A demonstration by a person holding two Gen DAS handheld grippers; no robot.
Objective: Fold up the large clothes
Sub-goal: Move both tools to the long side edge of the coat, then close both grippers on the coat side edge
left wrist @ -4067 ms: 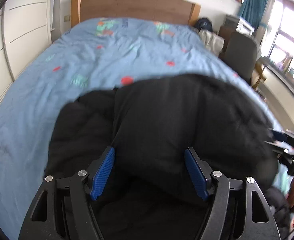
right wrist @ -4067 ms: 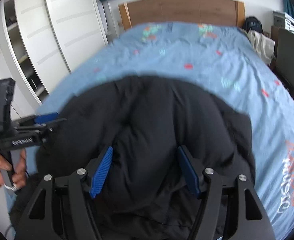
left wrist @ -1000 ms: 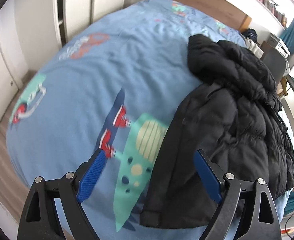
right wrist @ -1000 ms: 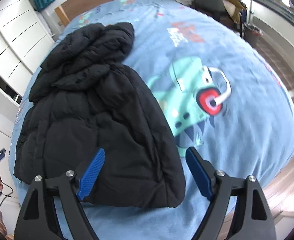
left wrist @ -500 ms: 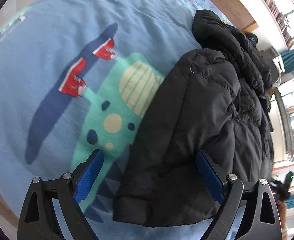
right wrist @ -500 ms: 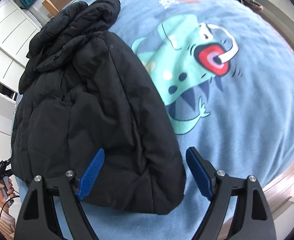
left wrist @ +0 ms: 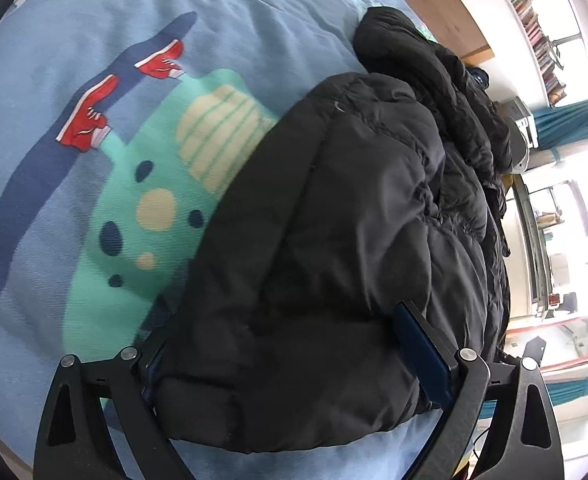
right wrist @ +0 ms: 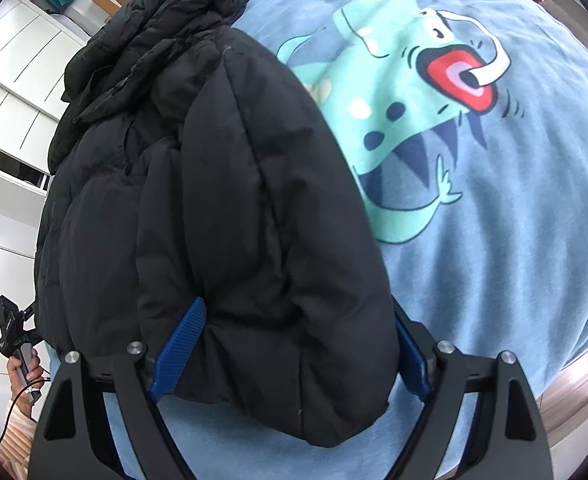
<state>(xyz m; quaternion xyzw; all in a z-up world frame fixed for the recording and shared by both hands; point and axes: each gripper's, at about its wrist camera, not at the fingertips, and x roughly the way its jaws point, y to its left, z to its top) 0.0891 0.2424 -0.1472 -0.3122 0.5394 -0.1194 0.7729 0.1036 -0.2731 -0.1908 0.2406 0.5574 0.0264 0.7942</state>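
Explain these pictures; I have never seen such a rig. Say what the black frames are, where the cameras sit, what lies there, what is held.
No robot: a person holds a gripper in each hand, each with a fisheye camera looking along its jaws. One picture comes from the left gripper, one from the right gripper. A black puffer jacket lies on a blue cartoon-print bed cover. Both pairs of jaws stand open around its bottom corners, the left pair having just been opening. Nothing looks clamped.

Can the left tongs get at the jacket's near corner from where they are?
Probably yes. The left tongs already straddle the jacket hem, jaws wide, nothing in between but the padding itself.
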